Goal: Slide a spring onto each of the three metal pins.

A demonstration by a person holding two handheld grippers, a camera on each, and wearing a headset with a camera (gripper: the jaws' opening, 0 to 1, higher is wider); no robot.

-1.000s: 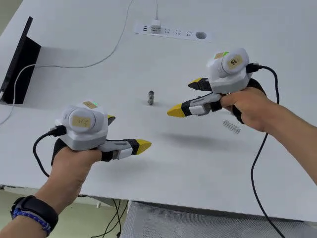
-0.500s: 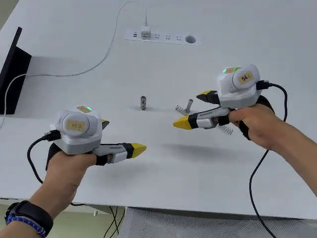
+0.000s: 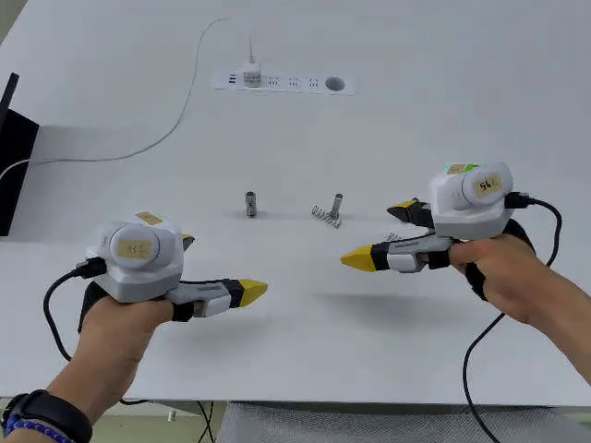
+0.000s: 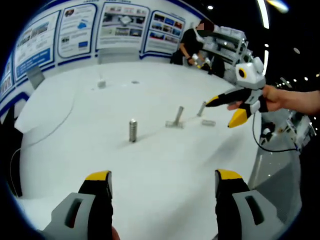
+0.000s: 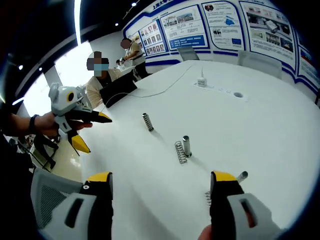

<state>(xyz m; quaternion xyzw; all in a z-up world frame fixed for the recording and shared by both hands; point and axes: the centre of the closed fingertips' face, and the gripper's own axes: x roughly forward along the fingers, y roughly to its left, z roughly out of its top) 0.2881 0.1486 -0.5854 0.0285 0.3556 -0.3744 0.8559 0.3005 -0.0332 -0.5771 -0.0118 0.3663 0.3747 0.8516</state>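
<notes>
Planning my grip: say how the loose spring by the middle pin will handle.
The spring is a thin open coil, so it likely squashes under a hard pinch. Lying loose on the smooth table, it is probably light and may roll or skid.

There were three pins: sleeved pin (image 4: pixel 132 122), bare pin (image 3: pixel 336 203), third pin (image 5: pixel 242 176). Three springs: fitted spring (image 5: pixel 148 121), loose spring (image 3: pixel 323 216), other spring (image 5: pixel 208 195). One power strip (image 3: pixel 282 82). Two grippers: left gripper (image 3: pixel 223 268), right gripper (image 3: pixel 372 235).

I work at a white table (image 3: pixel 305 323). A white power strip (image 3: pixel 277 81) lies near its far edge, and a dark panel (image 3: pixel 11 166) stands at its left edge. Blue-bordered poster boards (image 5: pixel 200 22) line the wall beyond, under a bright ceiling strip light (image 5: pixel 77 22).
</notes>
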